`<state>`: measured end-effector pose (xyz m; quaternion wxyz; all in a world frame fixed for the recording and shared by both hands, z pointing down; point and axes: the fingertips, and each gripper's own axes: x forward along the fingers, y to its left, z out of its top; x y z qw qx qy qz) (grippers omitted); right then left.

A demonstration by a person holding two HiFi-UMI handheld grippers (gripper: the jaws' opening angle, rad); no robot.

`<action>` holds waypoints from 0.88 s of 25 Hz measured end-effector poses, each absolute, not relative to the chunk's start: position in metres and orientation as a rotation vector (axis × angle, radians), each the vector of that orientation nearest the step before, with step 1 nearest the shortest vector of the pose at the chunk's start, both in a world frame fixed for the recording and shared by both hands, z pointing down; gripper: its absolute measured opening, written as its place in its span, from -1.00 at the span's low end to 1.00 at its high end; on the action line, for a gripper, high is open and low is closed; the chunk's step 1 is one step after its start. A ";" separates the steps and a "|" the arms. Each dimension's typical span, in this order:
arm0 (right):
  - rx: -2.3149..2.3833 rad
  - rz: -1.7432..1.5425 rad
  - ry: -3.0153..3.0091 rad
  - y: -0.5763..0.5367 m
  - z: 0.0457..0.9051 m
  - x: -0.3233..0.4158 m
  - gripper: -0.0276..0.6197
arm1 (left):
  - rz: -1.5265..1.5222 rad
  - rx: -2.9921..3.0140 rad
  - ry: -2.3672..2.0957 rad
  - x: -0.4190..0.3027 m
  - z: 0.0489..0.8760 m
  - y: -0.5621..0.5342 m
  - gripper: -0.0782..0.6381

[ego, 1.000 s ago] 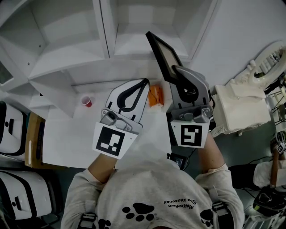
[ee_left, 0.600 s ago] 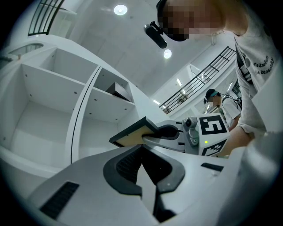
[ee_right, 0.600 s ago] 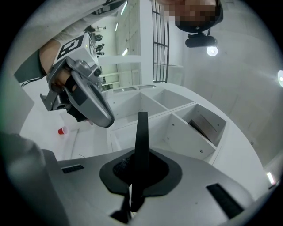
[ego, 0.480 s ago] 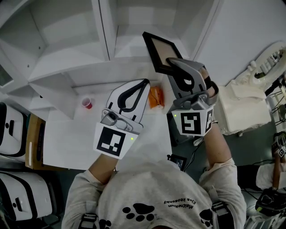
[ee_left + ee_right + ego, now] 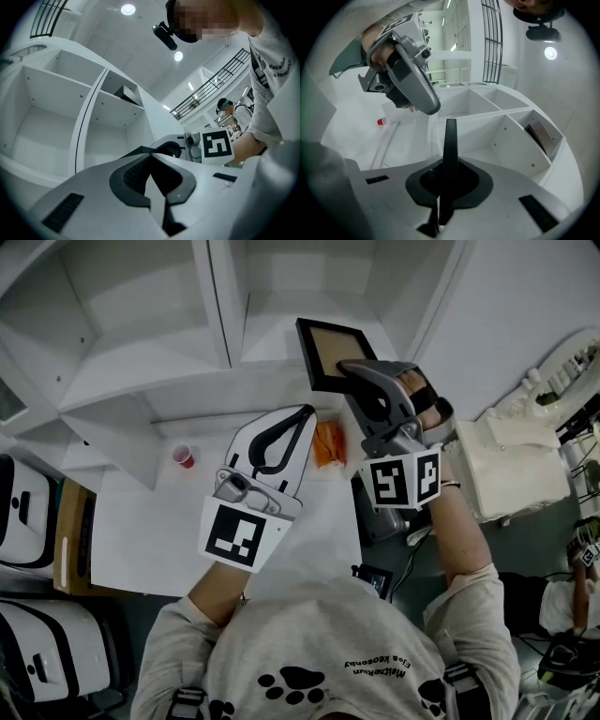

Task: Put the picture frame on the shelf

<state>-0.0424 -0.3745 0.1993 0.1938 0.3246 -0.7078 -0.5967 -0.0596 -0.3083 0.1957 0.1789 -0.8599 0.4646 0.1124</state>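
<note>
Here, the right gripper (image 5: pixel 354 371) is clamped on the black-rimmed rectangular picture frame with a tan panel (image 5: pixel 328 351). Its jaws are nearly closed and pinch the frame's lower corner. In the right gripper view the frame shows edge-on and upright between the pads. In the head view the frame sits at about twelve o'clock, lifted off the white tabletop (image 5: pixel 141 521) and held in front of the white shelf unit with open box compartments (image 5: pixel 150 371). Its tan face is turned up toward the camera. Whether it touches a shelf board cannot be told.

The left gripper (image 5: pixel 302 414) lies at about eight o'clock from the frame, over the table. Its jaws are closed together with nothing between them, and its tips point to one o'clock toward the shelf.

A small red plastic cup (image 5: pixel 183 454) stands on the table at roughly nine o'clock from the left gripper's tips, well apart from them. An orange crinkled packet (image 5: pixel 327 442) lies between the two grippers, at about five o'clock from those tips. A cream-coloured boxy appliance (image 5: pixel 506 465) stands at three o'clock, beyond the right forearm.
</note>
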 end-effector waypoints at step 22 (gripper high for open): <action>0.791 -1.715 -1.835 -0.412 0.218 -0.050 -0.79 | 0.190 -2.406 1.229 -0.036 0.201 -0.342 -0.73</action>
